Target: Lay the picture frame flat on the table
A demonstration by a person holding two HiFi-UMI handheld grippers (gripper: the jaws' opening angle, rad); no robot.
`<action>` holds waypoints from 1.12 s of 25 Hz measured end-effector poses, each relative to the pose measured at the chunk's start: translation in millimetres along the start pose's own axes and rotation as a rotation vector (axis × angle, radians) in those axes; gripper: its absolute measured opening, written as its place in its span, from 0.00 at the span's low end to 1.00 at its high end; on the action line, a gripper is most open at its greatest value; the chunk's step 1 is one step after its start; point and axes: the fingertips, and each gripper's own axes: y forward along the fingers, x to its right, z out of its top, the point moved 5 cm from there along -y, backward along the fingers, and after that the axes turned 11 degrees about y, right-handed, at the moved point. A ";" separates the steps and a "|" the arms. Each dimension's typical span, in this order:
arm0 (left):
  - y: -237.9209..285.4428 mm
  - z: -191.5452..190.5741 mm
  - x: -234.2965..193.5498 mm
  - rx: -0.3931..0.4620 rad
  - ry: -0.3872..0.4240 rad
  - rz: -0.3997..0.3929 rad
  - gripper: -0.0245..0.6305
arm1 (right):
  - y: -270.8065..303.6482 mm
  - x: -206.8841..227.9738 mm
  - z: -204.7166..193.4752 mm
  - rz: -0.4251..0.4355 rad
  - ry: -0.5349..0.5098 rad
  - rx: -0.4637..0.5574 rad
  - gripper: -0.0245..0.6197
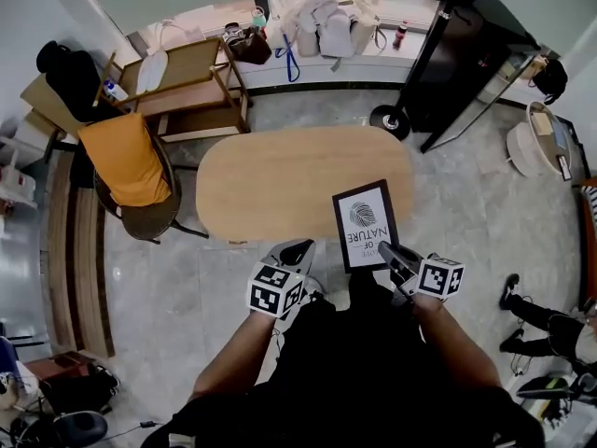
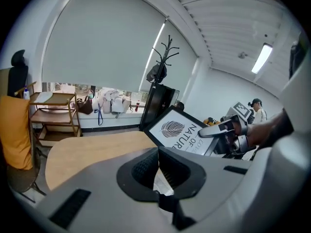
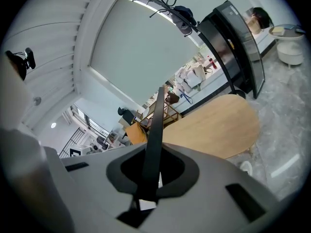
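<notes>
The picture frame [image 1: 364, 224] is black with a white print of a leaf and lettering. It is held in the air over the near right end of the oval wooden table [image 1: 289, 180], its face turned up toward the head camera. My right gripper [image 1: 390, 252] is shut on the frame's near right edge. In the right gripper view the frame [image 3: 155, 125] shows edge-on as a dark strip running up from between the jaws, and the right gripper [image 3: 151, 171] clamps it. My left gripper [image 1: 297, 250] hangs shut and empty left of the frame. In the left gripper view the frame [image 2: 181, 132] tilts above the table [image 2: 87, 152].
A chair draped in orange cloth [image 1: 126, 161] stands at the table's left end, with a wooden shelf cart [image 1: 187, 87] behind it. Bags [image 1: 326, 26] line the window ledge. A black coat stand and cabinet [image 1: 457, 54] rise at the back right. Another person [image 1: 550, 325] is at the right.
</notes>
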 end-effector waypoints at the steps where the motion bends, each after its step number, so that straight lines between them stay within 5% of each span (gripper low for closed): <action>1: 2.9 -1.1 -4.3 -0.009 -0.006 0.003 0.04 | 5.7 3.7 5.3 -0.009 0.005 -0.003 0.07; 7: 11.6 3.3 -37.8 -0.030 -0.030 0.066 0.04 | 49.0 46.9 47.3 -0.043 0.092 -0.023 0.07; 20: 109.0 12.4 -118.6 -0.173 -0.177 0.188 0.04 | 235.4 270.4 106.6 -0.309 0.245 -0.101 0.07; 28: 144.1 -10.3 -111.5 -0.298 -0.248 0.213 0.04 | 348.0 306.1 121.8 -0.183 0.242 -0.180 0.07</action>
